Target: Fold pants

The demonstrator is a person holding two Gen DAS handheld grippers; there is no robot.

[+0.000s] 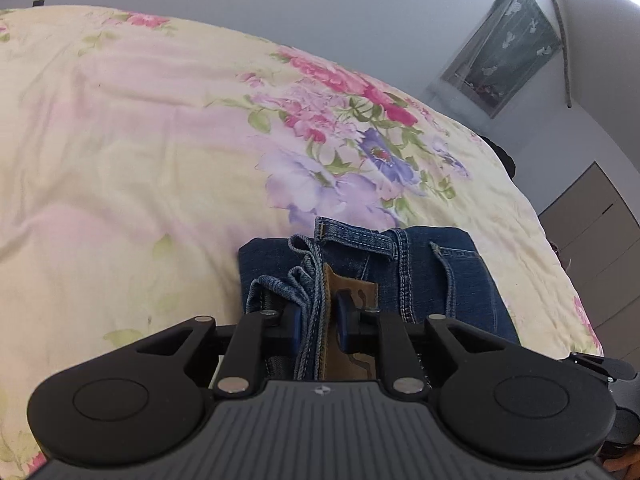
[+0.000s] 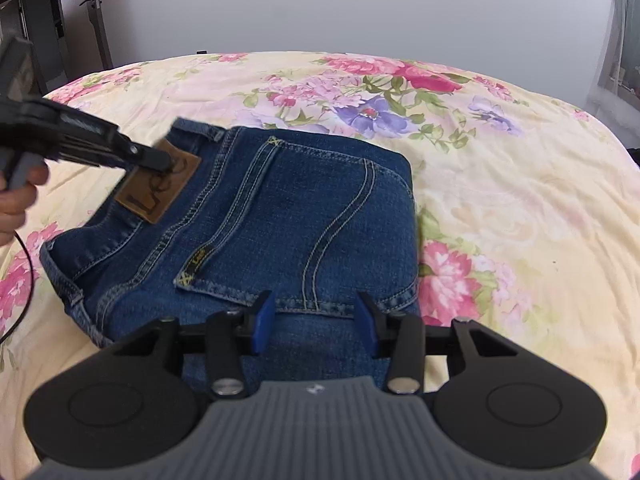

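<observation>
A pair of dark blue jeans lies folded into a compact stack on the floral bedspread, back pocket and brown leather waistband patch facing up. My left gripper is shut on the jeans' waistband at the leather patch; it also shows in the right wrist view, coming in from the left. My right gripper is open, its blue pads spread just above the near edge of the folded jeans, holding nothing.
The bed fills most of both views, with a grey wall behind it. A wardrobe and a curtained window stand off the right side in the left wrist view. A door shows at far left.
</observation>
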